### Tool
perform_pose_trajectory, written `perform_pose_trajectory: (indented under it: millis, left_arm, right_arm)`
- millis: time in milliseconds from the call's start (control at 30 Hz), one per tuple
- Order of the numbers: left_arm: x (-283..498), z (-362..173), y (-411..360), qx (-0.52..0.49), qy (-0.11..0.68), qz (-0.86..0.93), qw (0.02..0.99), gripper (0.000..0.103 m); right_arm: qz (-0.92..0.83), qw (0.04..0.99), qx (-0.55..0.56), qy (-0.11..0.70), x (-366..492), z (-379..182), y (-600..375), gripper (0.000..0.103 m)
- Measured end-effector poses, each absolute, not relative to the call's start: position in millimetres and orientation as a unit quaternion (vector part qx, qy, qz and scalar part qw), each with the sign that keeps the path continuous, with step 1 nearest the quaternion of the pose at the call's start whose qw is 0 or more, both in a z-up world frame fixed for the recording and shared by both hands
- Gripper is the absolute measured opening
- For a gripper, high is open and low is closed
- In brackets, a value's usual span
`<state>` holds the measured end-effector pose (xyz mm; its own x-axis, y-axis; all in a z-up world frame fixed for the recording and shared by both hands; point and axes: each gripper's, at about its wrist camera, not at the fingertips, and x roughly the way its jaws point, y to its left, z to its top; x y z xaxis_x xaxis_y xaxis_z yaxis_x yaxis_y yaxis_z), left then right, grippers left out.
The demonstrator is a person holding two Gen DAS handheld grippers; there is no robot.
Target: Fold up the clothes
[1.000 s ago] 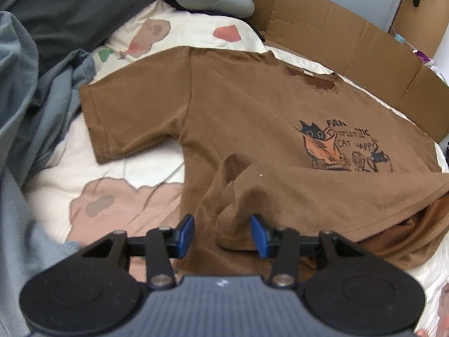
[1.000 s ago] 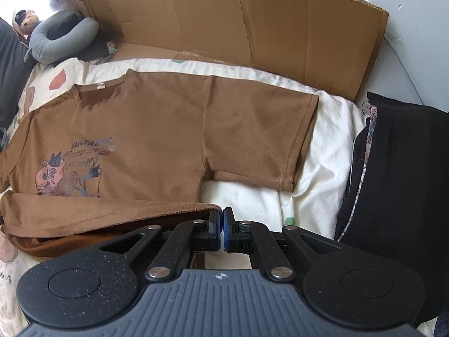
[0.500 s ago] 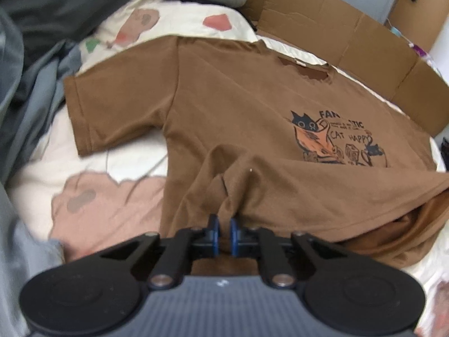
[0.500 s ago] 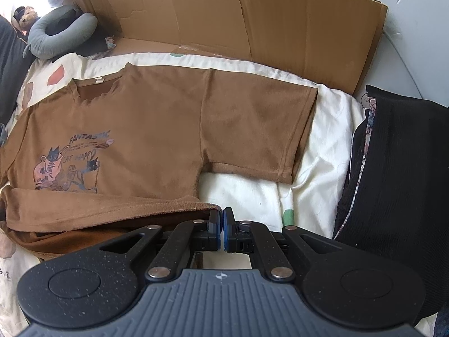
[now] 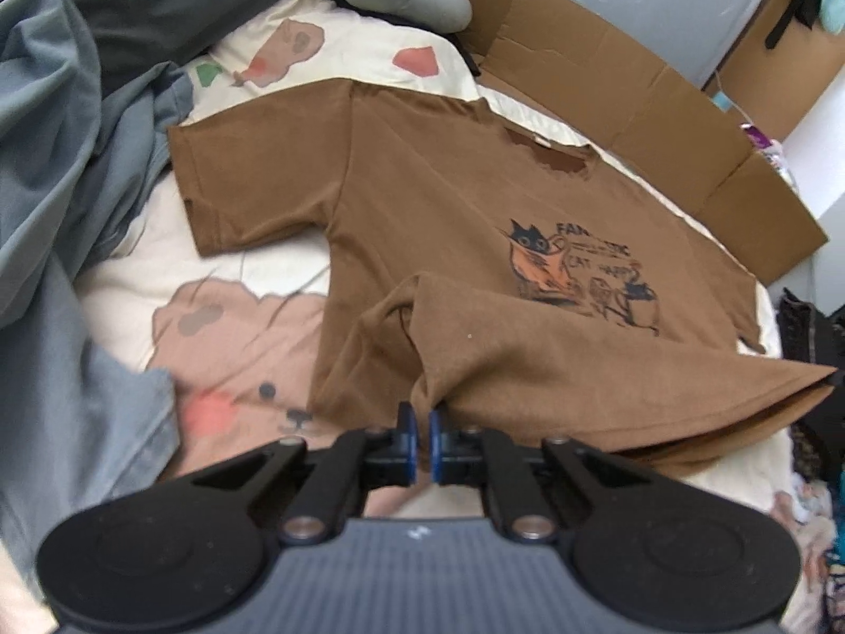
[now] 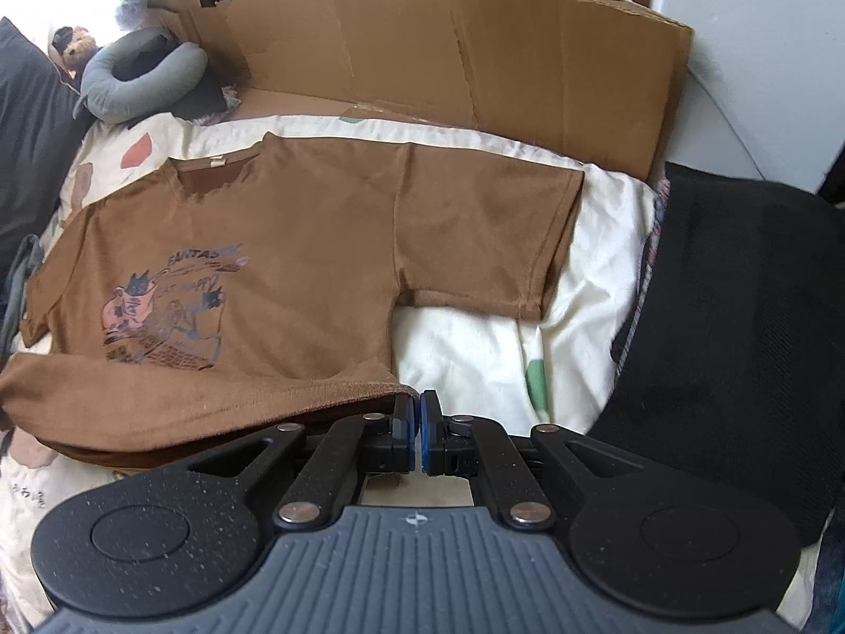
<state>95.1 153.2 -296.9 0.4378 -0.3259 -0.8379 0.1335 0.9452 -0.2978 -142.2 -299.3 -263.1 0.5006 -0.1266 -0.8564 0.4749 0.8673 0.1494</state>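
The brown T-shirt (image 6: 317,243) carries a cat print with "FANTAS…" above it; the line beneath seems to read "CAT HAPPY", blurred

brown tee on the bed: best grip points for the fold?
The bottom hem's two corners, approached from the near edge. The brown tee lies flat, collar far, hem nearest. Left gripper and right gripper already pinch that raised hem, jaws shut.

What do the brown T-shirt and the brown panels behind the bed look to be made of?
Brown T-shirt: soft matte knit, probably cotton jersey; it drapes and creases limply, with stitched sleeve hems and a printed cat graphic. Brown panels: corrugated cardboard, dull and unfinished; they stand stiff, with straight fold creases and raw cut edges. The exact fibre of the shirt cannot be told from the look.
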Motion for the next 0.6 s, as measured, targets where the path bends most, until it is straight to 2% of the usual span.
perform_pose_trajectory:
  millis: [300,600]
  left_arm:
    - [60.2,-264.9,168.4,-0.092,0.536,-0.155,0.825,0.004]
    - [30.8,-256.3,185.5,-0.104,0.56,-0.153,0.808,0.004]
  right_arm:
    - [-0.171,0.85,0.175,0.465,-190.4,-241.6,-276.7,0.0]
    - [-0.168,0.845,0.178,0.475,-239.9,-239.9,-251.4,0.0]
